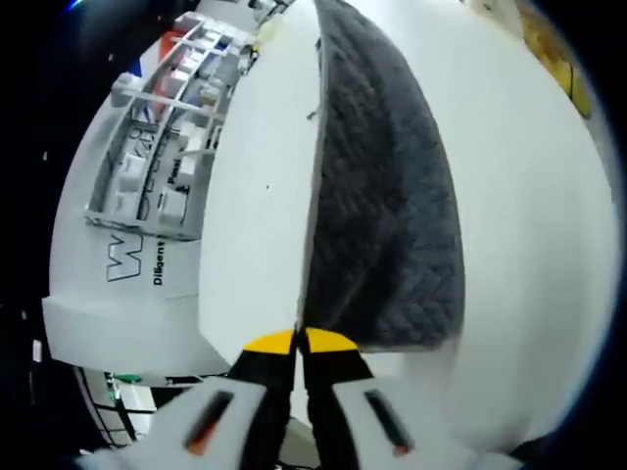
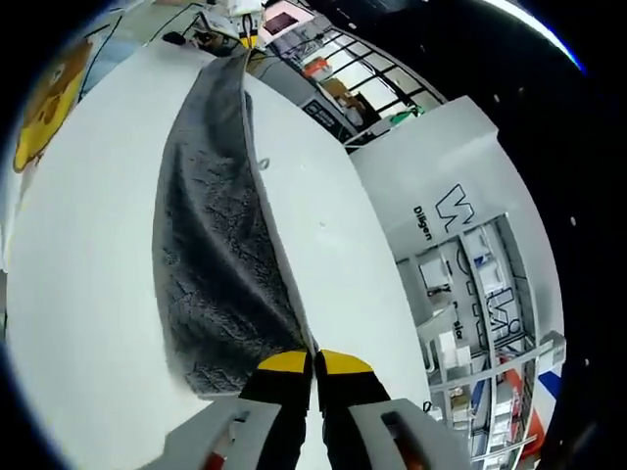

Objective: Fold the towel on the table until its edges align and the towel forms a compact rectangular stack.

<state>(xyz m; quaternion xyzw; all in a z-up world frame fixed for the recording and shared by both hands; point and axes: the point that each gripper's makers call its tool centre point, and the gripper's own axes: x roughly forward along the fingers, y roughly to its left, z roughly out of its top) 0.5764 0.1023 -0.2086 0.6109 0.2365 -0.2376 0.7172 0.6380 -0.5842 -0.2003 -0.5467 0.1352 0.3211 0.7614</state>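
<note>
Towel (image 1: 387, 206), dark grey with a quilted pattern, lies on the white table (image 1: 529, 245) as a long narrow strip, and it seems to be folded already along its length. In the left gripper view the strip runs away from the camera toward the top of the picture. The left gripper (image 1: 297, 343) has its two yellow-tipped jaws pressed together on the near corner of the towel, at the edge that faces the table side. To the left of the table stands a white panel (image 1: 127, 264) with dark letters, and beyond it a shelf unit (image 1: 167, 137) with small items.

In the right gripper view the same towel (image 2: 211, 255) stretches from the bottom of the picture up to the far end of the table (image 2: 88, 294). The right gripper (image 2: 313, 362) is also closed, its yellow tips pinching the near corner of the strip. At the far end of the towel the other gripper (image 2: 242, 29) can be seen, touching the cloth. A yellow shape (image 2: 49, 98) lies on the surface at the left of this view.
</note>
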